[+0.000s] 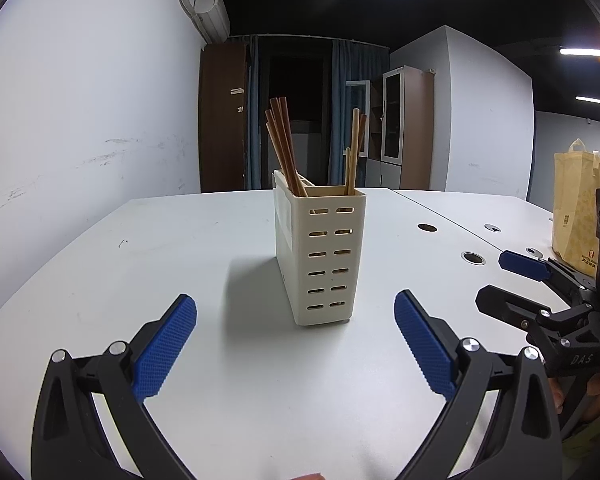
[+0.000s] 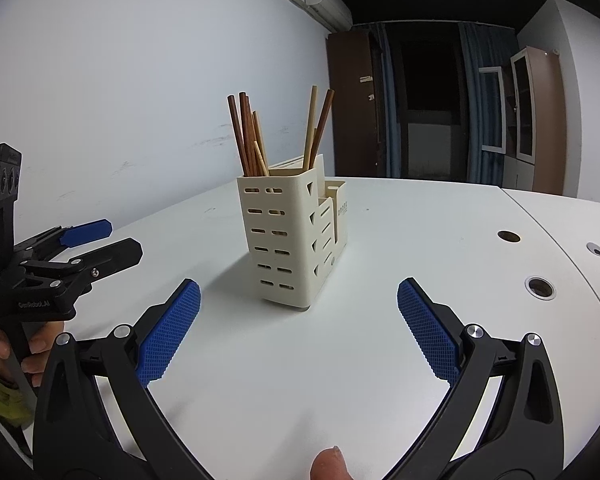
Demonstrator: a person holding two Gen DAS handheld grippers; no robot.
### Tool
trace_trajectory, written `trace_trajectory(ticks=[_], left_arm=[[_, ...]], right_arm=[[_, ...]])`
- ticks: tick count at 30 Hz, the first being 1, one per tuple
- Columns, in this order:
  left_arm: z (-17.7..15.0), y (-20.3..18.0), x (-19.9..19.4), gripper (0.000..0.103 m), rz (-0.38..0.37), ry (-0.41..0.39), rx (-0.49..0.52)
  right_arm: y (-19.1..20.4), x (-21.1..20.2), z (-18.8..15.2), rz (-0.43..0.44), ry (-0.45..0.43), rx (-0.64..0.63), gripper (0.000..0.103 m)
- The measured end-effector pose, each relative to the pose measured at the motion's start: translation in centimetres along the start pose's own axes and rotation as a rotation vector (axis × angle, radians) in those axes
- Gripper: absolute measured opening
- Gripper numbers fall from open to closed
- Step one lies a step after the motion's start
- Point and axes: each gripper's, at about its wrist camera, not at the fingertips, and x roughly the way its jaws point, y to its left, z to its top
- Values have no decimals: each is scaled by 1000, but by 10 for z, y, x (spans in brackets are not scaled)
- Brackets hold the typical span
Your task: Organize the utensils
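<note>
A cream slotted utensil holder [image 1: 320,256] stands upright on the white table [image 1: 180,248], with several brown and tan chopsticks [image 1: 286,148] standing in it. My left gripper [image 1: 296,344] is open and empty, just in front of the holder. My right gripper [image 2: 298,324] is open and empty, also just in front of the holder [image 2: 288,240] with its chopsticks [image 2: 252,140]. Each gripper shows in the other's view: the right one at the right edge of the left wrist view [image 1: 504,280], the left one at the left edge of the right wrist view [image 2: 120,240].
A yellow shopping bag [image 1: 580,208] stands on the table at far right. Round cable holes [image 1: 473,258] dot the table's right side. A seam [image 2: 540,216] joins two table tops. A white wall lies to the left, cabinets at the back.
</note>
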Motion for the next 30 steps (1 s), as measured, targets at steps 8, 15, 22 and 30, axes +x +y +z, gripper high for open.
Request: trace_trajectory(ticks=[8, 15, 22, 30], left_arm=[[-1, -1, 0, 97, -1, 3, 1], [-2, -4, 0, 97, -7, 10, 7], [-2, -4, 0, 97, -13, 10, 6], [-2, -4, -2, 97, -16, 13, 6]], right_arm=[[1, 0, -1, -1, 3, -3, 95], [1, 2, -2, -4, 5, -7, 95], [3, 3, -2, -4, 6, -16, 95], [3, 2, -3, 0, 6, -17, 95]])
